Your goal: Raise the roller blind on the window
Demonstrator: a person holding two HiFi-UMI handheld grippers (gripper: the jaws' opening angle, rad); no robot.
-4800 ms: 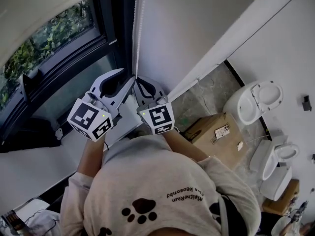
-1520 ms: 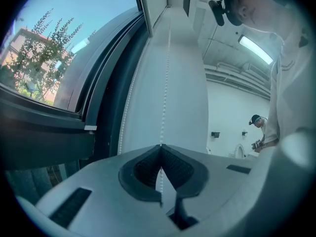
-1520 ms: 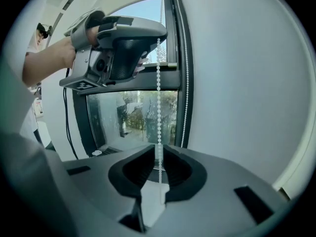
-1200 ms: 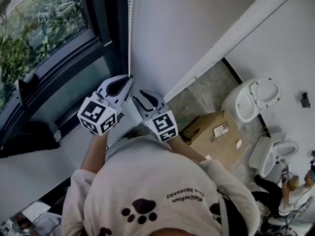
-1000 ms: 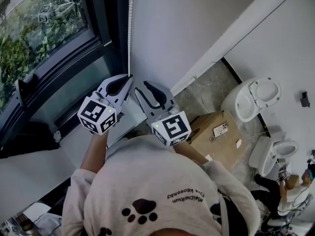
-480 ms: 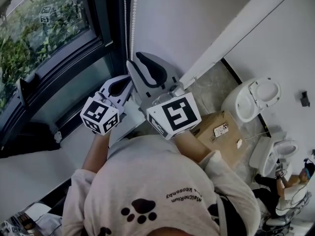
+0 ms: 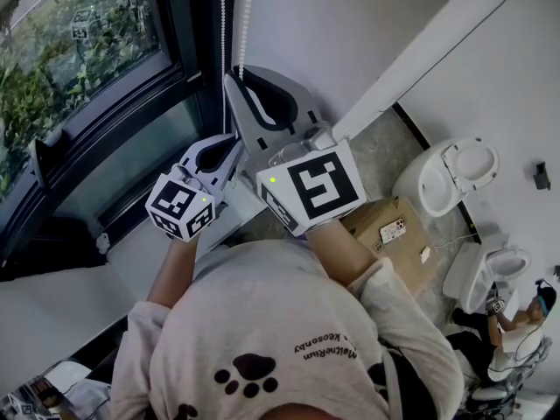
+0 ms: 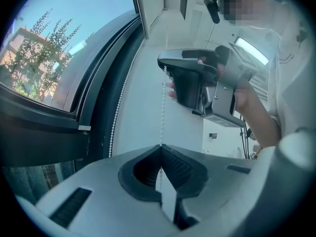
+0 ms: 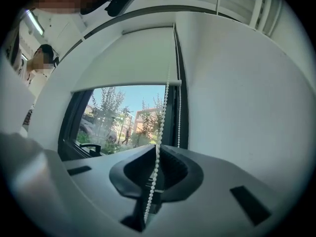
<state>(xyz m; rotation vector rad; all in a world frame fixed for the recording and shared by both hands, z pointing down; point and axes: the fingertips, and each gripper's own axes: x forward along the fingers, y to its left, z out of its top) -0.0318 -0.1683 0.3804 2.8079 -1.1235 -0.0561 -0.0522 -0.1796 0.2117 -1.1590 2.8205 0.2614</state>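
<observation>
**A:** Which way does the pull run from the hands?

**B:** Straight up and down. The white beaded pull chain point(image 7: 247, 16) hangs vertically beside the dark-framed window point(image 7: 105, 103). Both tools sit on the same strand, one above the other. The left hand-held gripper point(image 7: 229, 143) is lower and clenched on the beads. The right hand-held gripper point(image 7: 234, 81) is just above it. Its jaws have just been closing, and they look pinched onto the strand that passes between them.

**A:** And the blind?

**B:** The white fabric roller blind point(image 9: 128, 58) is overhead, covering the upper part of the glass. The right hand is the nearer one to it. I'd judge the next haul goes down along the chain's length.

**A:** Any writing?

**B:** The brown cardboard box point(image 7: 394, 226) has a label, but it's too small to read. The beige shirt point(image 7: 262, 339) has upside-down lettering by a black paw print, and I can't read it reliably.
</observation>
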